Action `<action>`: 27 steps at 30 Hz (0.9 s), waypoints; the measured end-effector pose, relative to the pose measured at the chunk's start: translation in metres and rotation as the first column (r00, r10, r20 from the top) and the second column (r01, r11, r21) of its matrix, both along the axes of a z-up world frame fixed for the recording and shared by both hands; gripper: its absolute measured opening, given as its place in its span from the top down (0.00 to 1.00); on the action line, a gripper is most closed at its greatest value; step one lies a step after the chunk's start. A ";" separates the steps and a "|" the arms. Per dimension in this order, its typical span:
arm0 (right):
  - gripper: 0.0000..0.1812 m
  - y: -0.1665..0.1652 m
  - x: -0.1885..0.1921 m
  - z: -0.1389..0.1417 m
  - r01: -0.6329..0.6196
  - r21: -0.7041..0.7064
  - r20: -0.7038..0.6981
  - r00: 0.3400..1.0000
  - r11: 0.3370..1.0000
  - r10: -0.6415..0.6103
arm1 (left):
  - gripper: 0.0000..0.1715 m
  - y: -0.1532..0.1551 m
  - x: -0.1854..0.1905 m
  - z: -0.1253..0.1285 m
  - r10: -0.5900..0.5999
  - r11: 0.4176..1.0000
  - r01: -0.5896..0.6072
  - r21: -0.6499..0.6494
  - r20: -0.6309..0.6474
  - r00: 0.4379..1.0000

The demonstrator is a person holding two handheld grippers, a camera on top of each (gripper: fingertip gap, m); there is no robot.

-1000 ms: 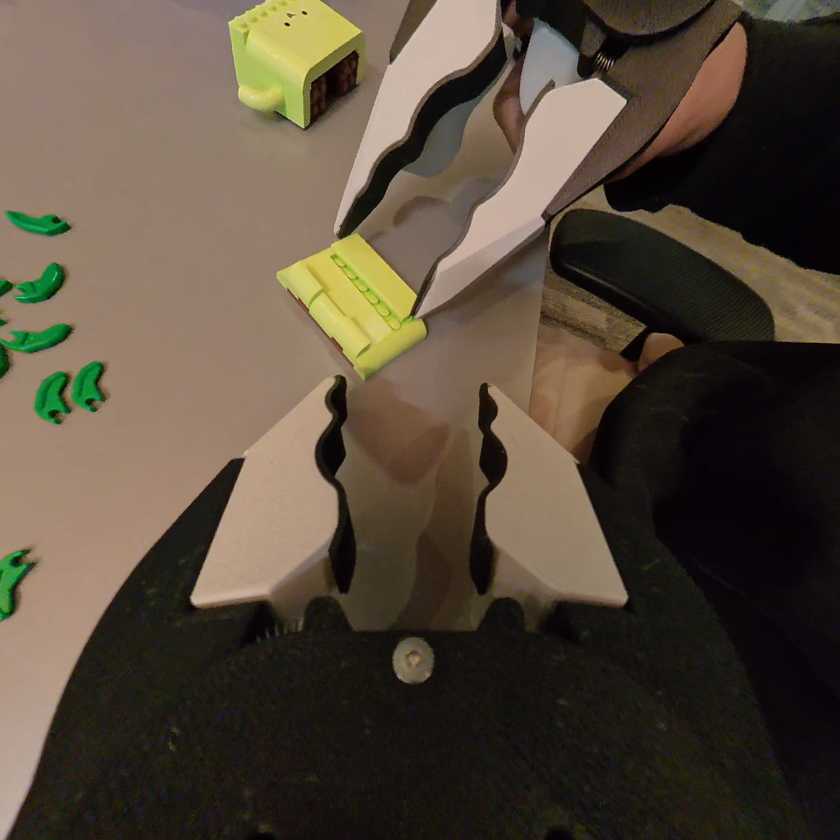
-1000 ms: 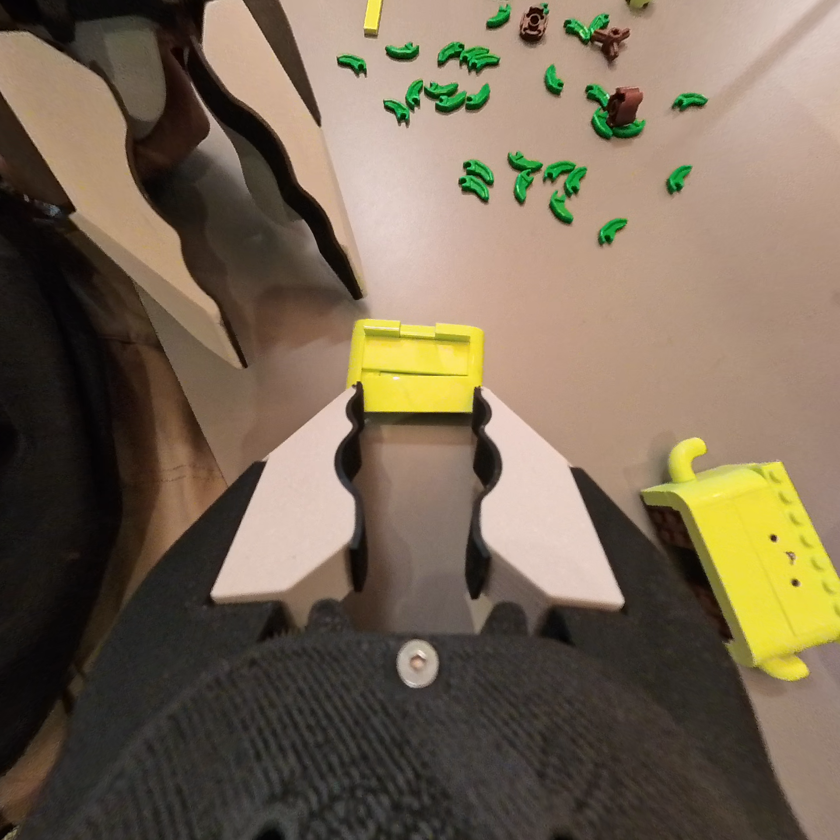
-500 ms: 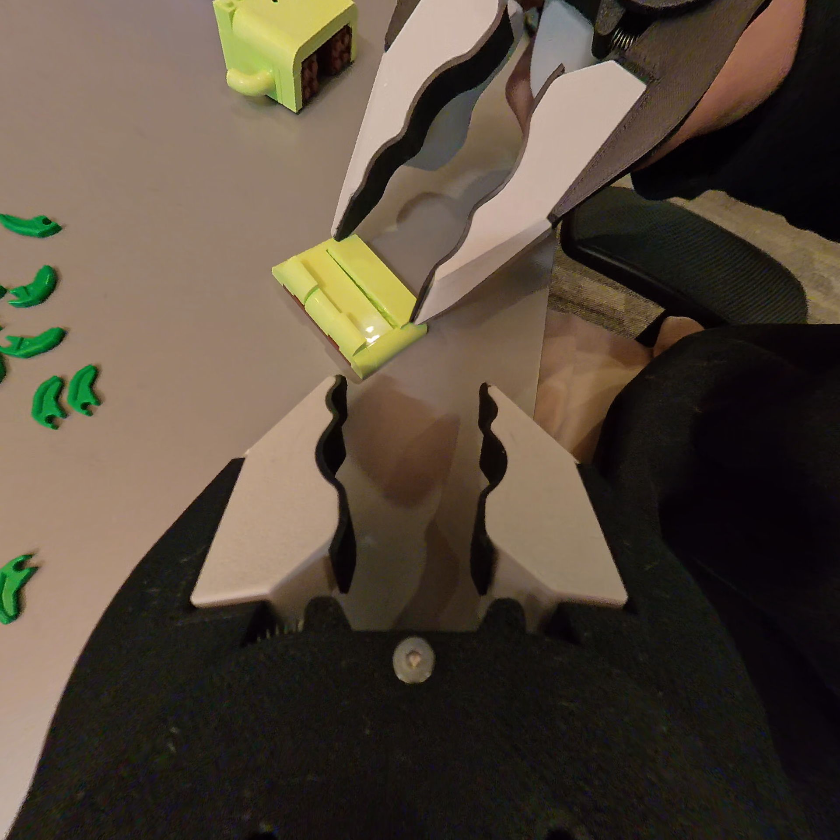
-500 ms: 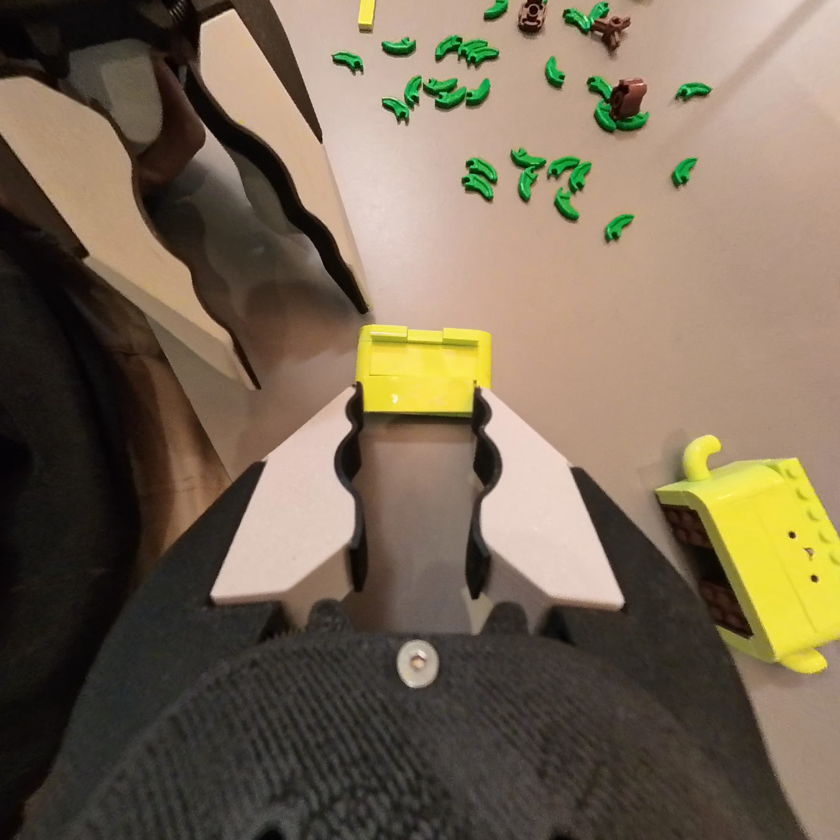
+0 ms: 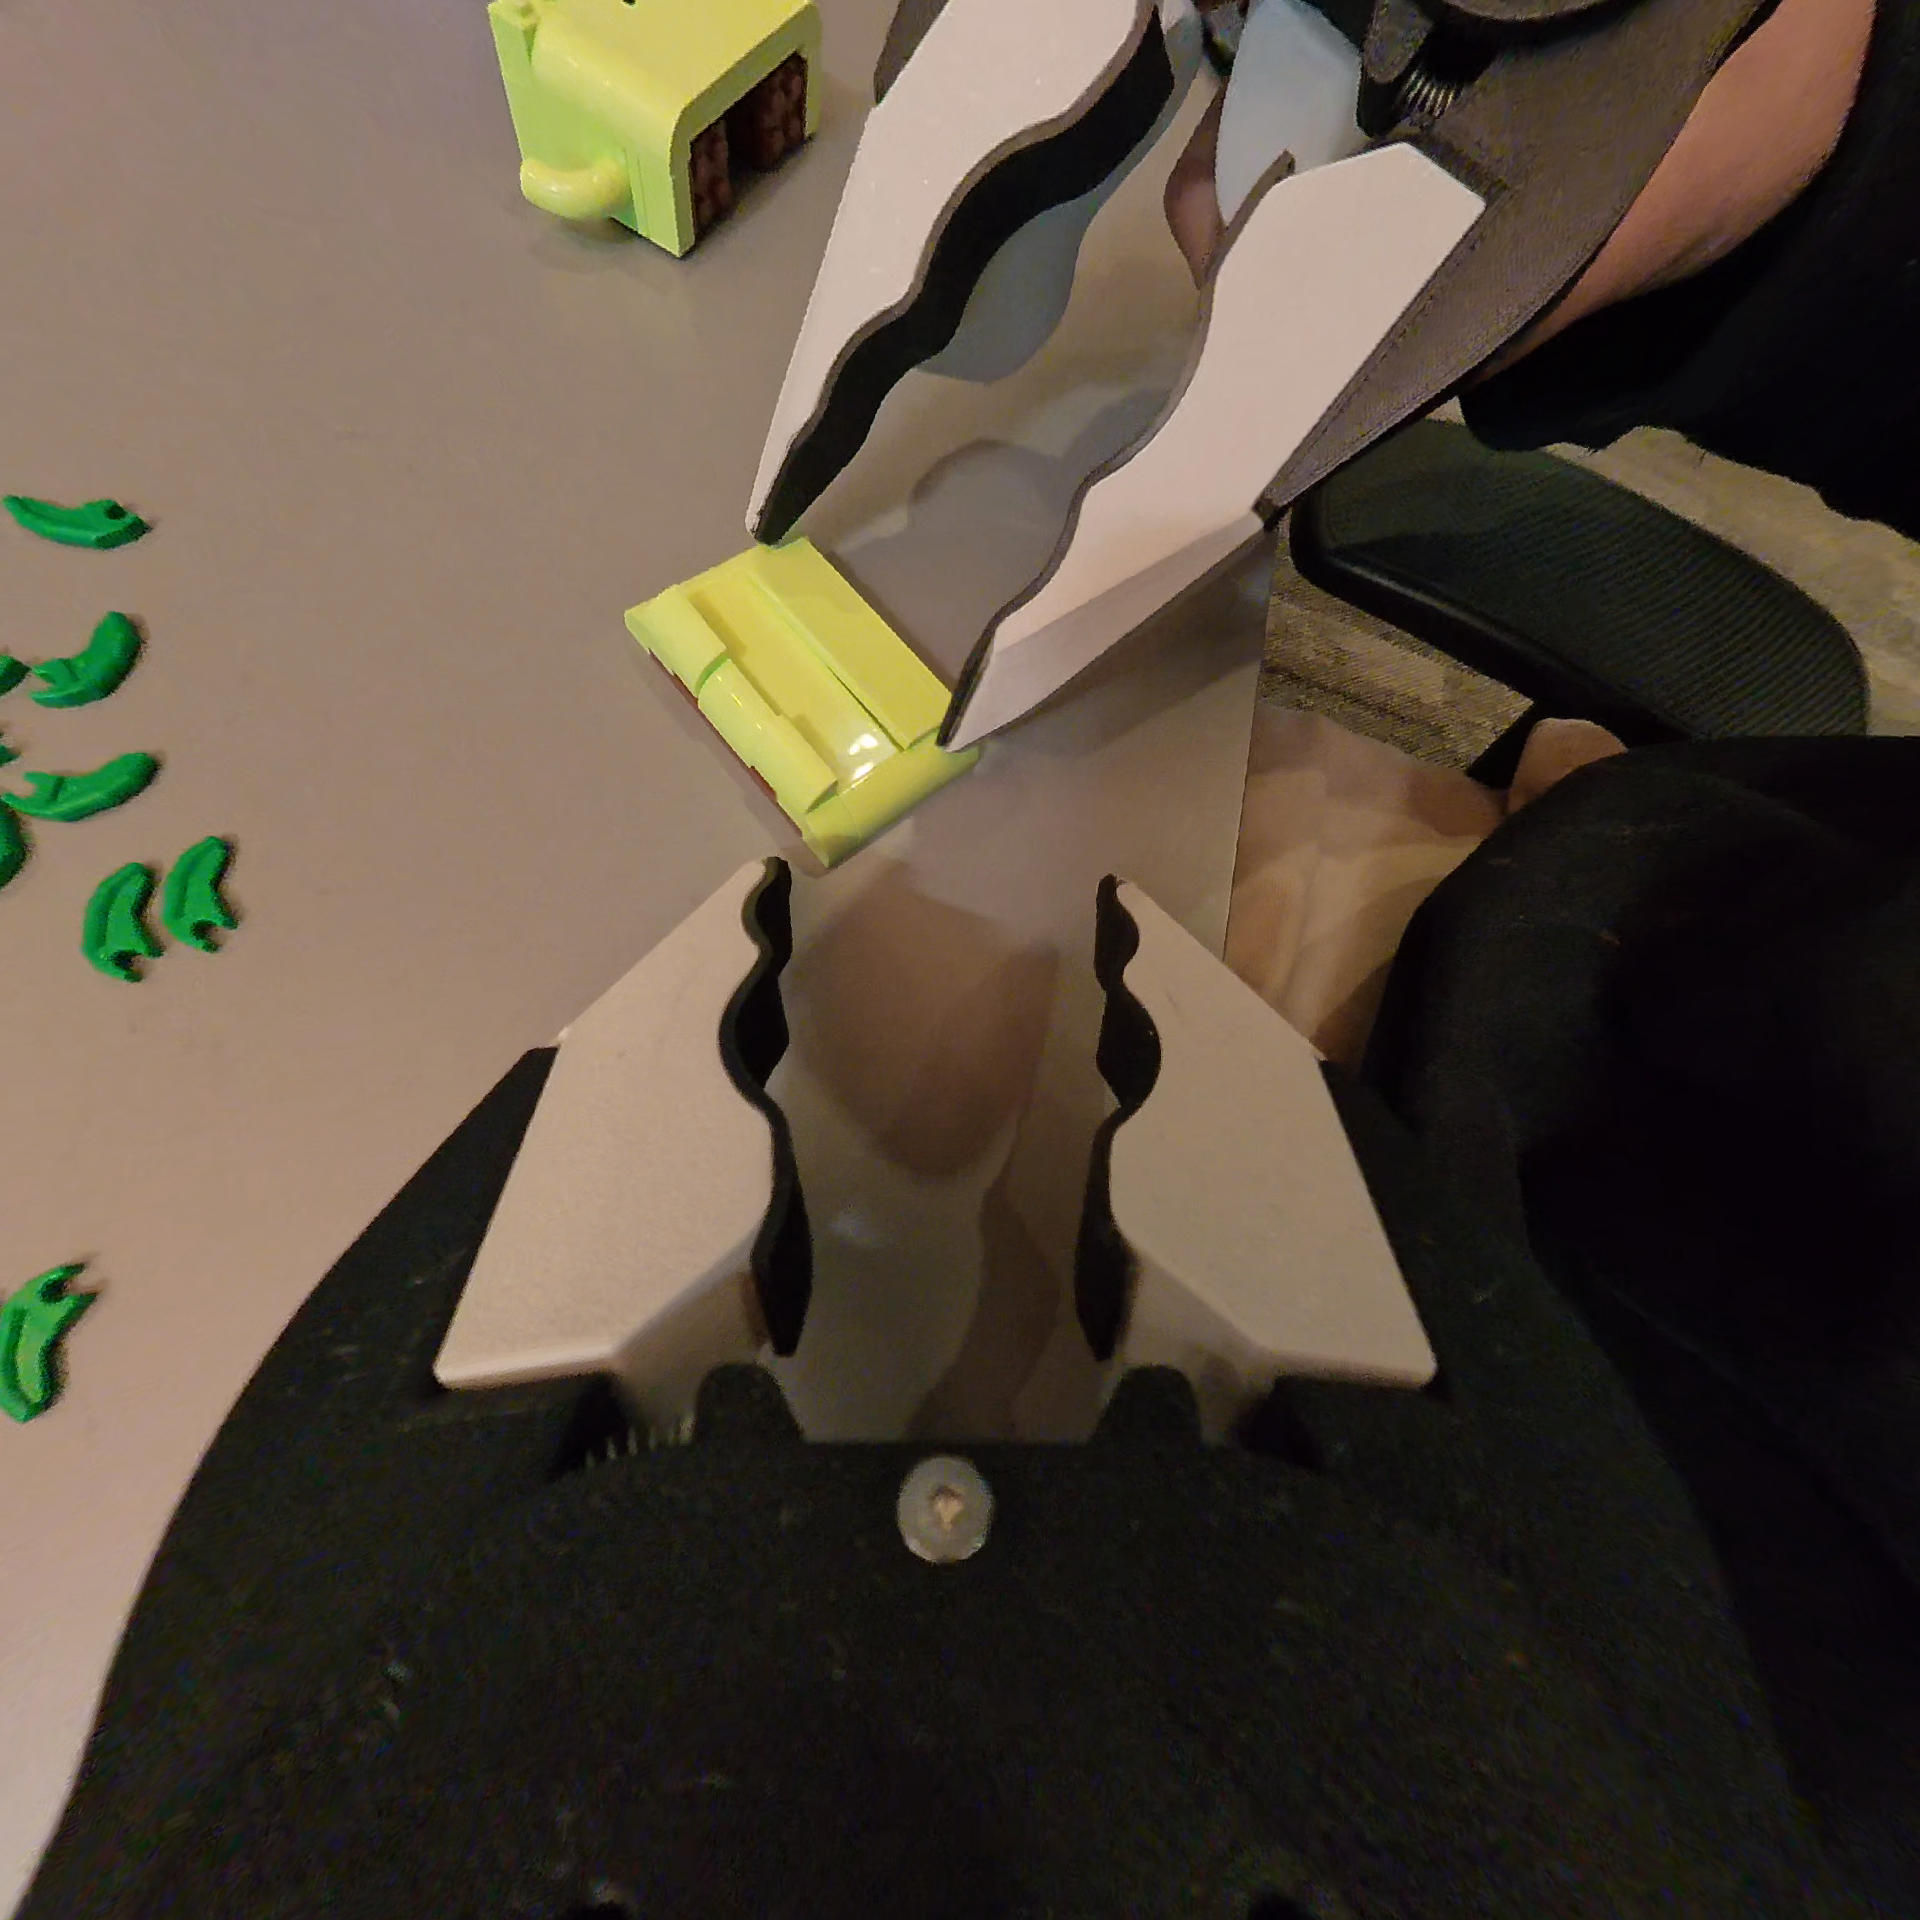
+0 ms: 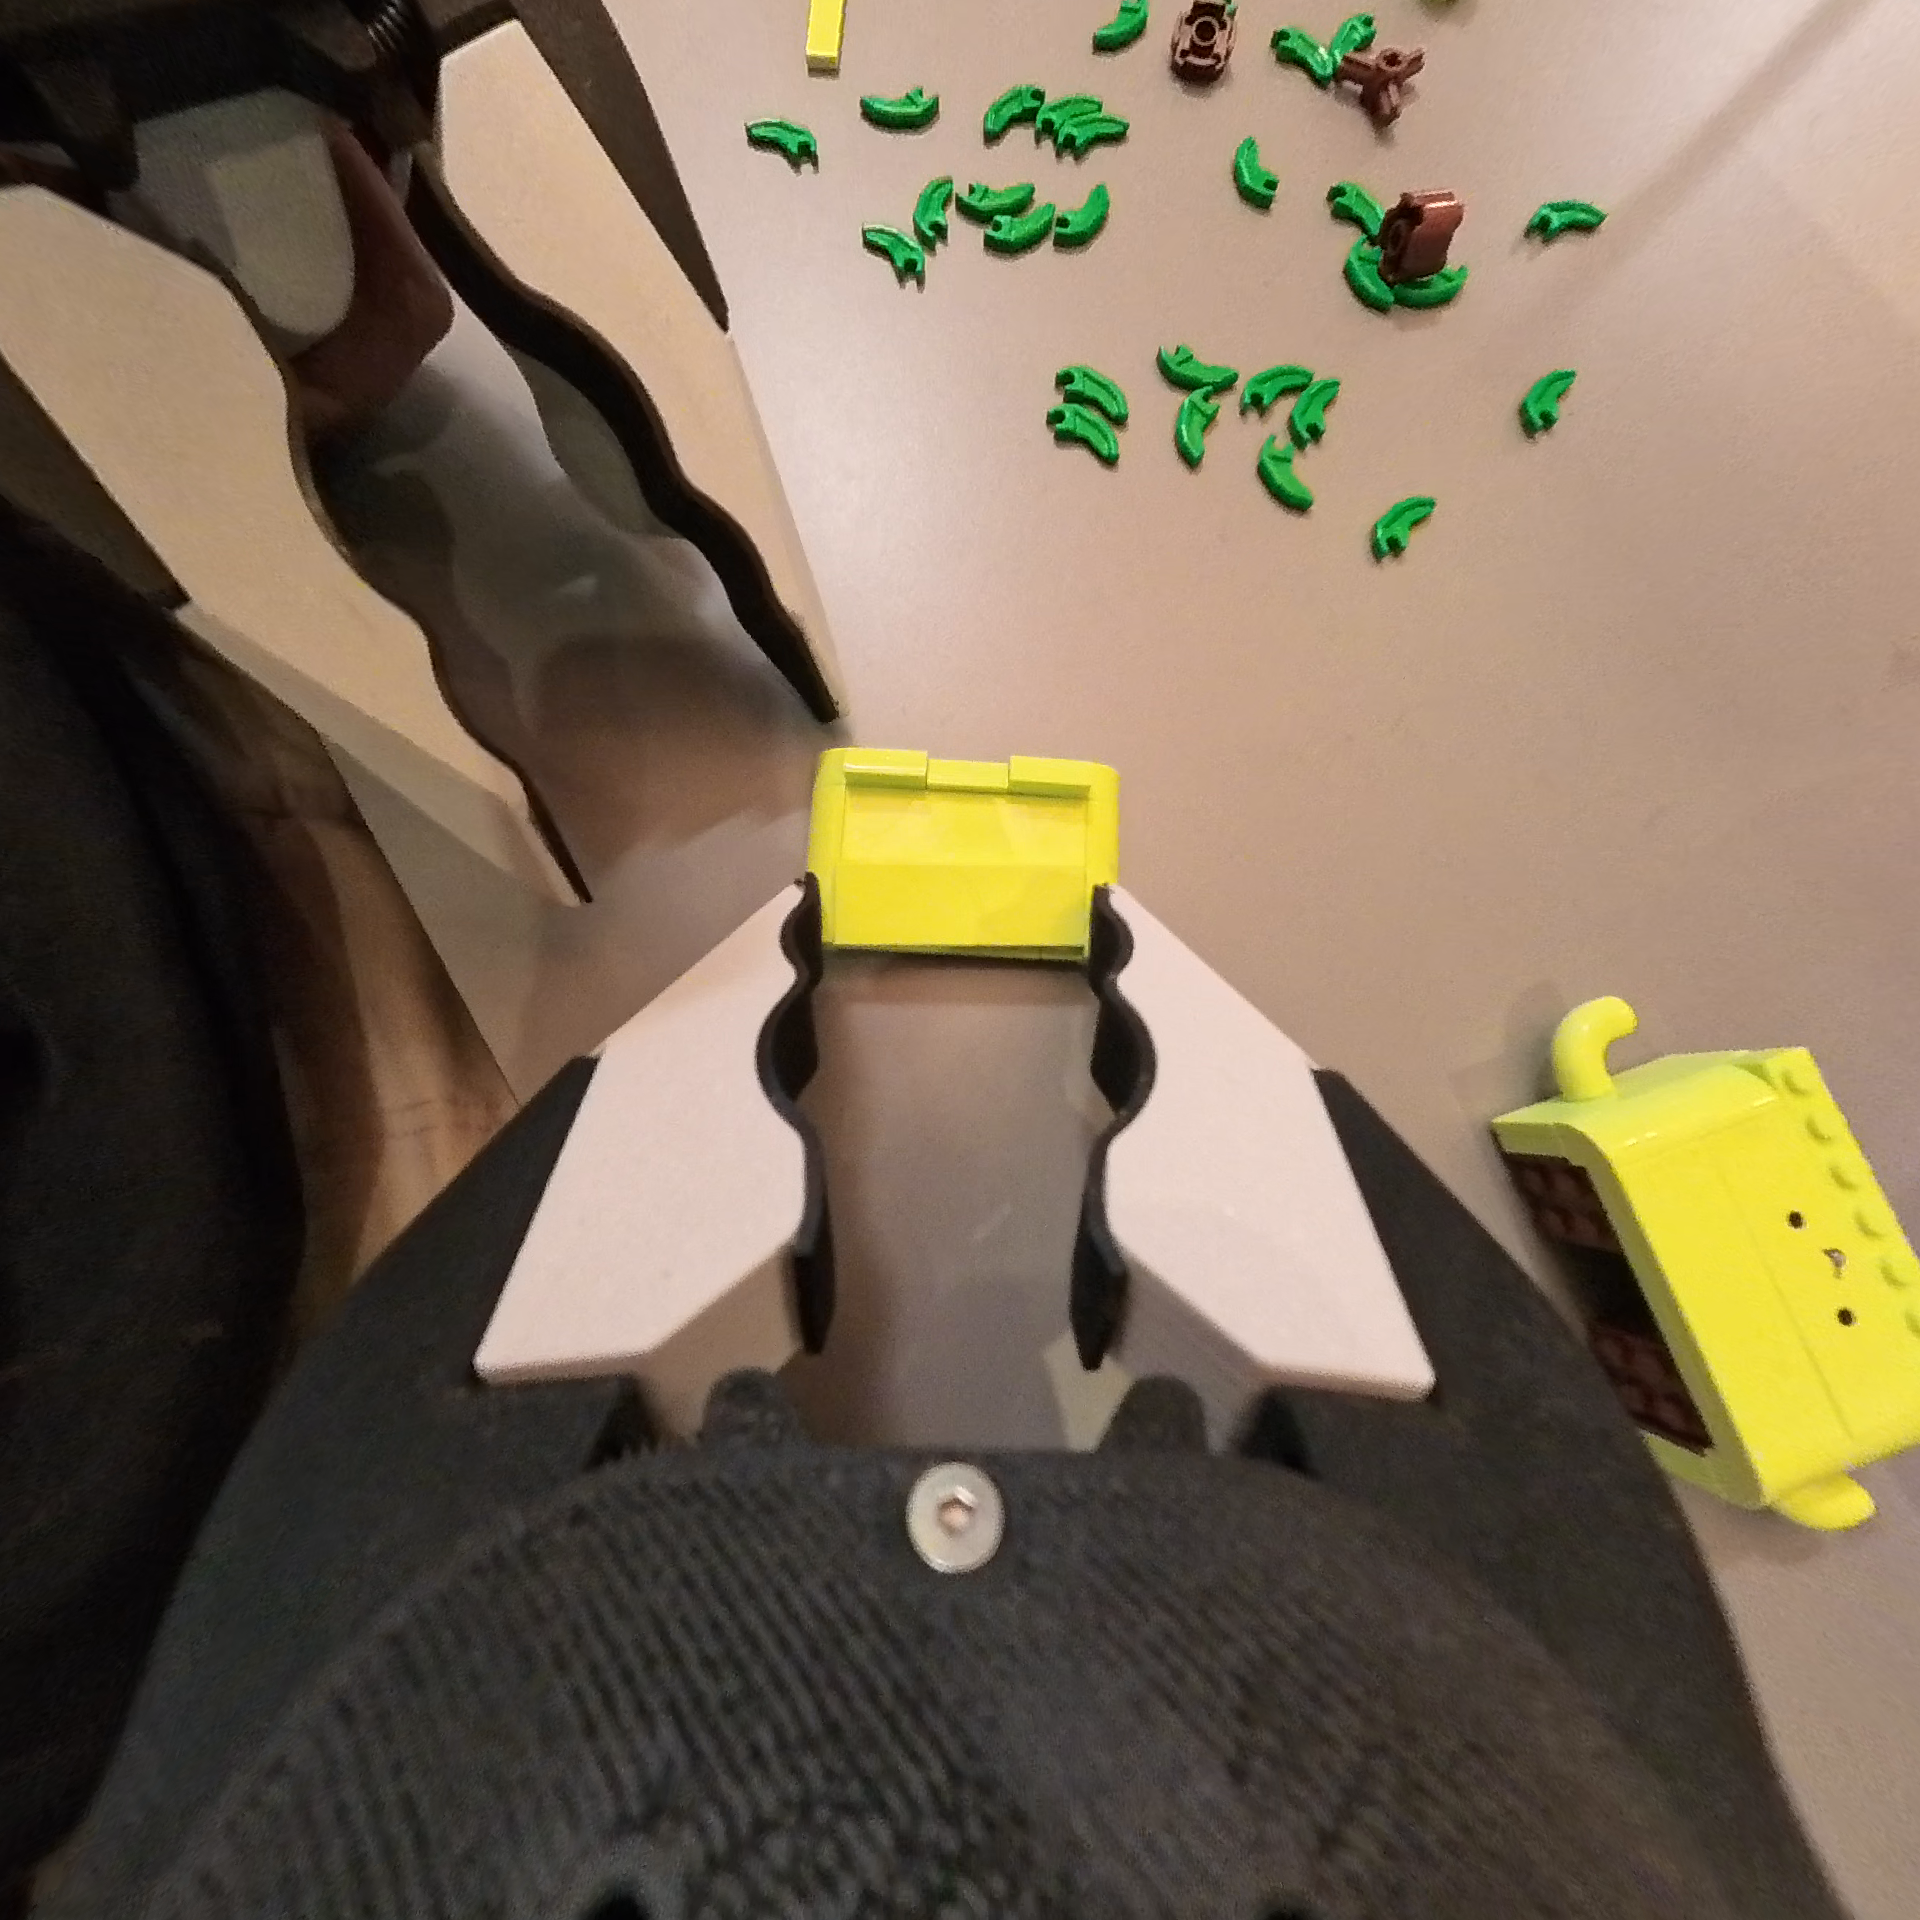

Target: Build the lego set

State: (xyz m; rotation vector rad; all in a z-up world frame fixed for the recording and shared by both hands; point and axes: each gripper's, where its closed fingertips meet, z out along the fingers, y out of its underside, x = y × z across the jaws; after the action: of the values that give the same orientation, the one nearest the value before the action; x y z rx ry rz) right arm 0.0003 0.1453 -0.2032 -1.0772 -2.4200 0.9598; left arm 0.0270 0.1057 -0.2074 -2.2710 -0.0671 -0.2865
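Note:
A flat lime-green lego assembly with a brown underside sits between the fingertips of my right gripper, which is shut on its near end, low over the grey table. In the left wrist view the same assembly shows held by the right gripper coming in from the top. My left gripper is open and empty, its tips just short of the assembly. It also shows in the right wrist view, open, at the upper left.
A lime-green lego block with brown inner bricks lies on its side to the right; it also shows in the left wrist view. Several green leaf pieces and brown pieces lie scattered beyond. The table edge and a black chair are close by.
The right gripper has tilted the lime assembly slightly, so its studded strip no longer shows. Both views have drifted a little; the left gripper stays open.

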 end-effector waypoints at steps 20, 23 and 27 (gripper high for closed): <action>0.74 0.003 0.002 -0.001 0.054 -0.019 0.054 0.997 0.998 -0.053 | 0.66 0.000 -0.001 0.002 0.005 1.000 -0.005 0.010 0.046 0.999; 0.74 0.004 0.003 -0.001 0.077 -0.017 0.064 0.995 0.997 -0.076 | 0.66 0.000 -0.001 0.002 0.005 1.000 -0.006 0.011 0.044 0.999; 0.74 0.002 0.002 0.000 0.080 -0.012 0.057 0.995 0.997 -0.079 | 0.66 0.000 -0.001 0.001 0.004 1.000 -0.005 0.007 0.043 0.999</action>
State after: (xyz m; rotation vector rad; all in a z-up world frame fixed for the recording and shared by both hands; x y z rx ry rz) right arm 0.0021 0.1473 -0.2029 -1.2115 -2.3985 0.9341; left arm 0.0258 0.1057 -0.2061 -2.2574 -0.0932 -0.3327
